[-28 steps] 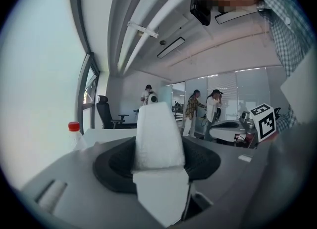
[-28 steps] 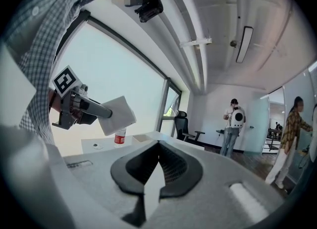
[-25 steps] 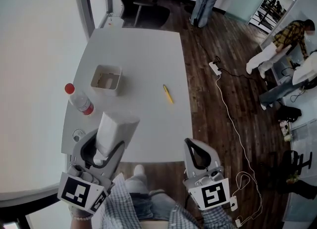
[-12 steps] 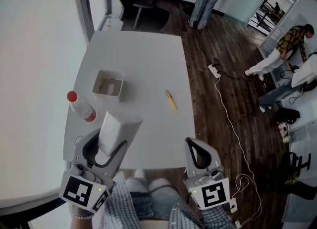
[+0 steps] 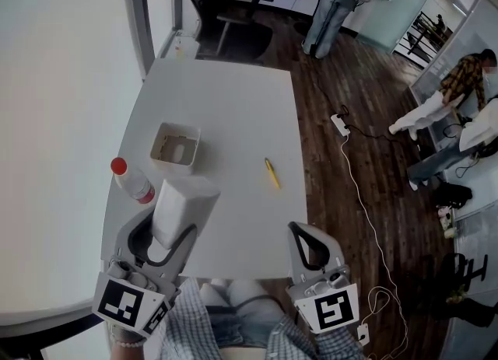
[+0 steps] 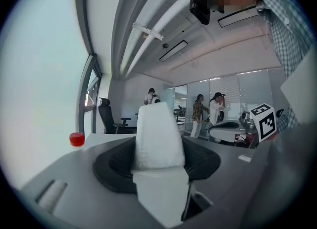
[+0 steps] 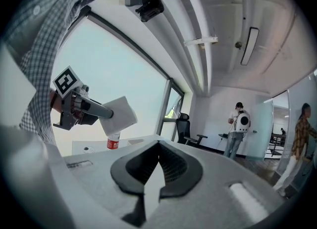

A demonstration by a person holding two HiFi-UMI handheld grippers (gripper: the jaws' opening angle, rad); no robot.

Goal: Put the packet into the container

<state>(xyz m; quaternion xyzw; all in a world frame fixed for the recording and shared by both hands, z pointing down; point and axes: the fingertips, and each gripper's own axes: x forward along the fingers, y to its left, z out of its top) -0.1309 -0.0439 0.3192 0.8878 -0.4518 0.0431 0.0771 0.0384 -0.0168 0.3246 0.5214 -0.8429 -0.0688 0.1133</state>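
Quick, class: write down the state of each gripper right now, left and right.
Left gripper: closed on the white packet.
Right gripper: closed, with nothing between its jaws.

Matt white packet (image 5: 183,209), smooth table (image 5: 226,110), wood floor (image 5: 373,90)

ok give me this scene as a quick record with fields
left gripper: shut on the white packet, held over the table
right gripper: shut, empty
container: open, on the table, beyond the white packet
bottle: red cap, left of the white packet
yellow pen: on the table, right of the container
packet in container: not yet
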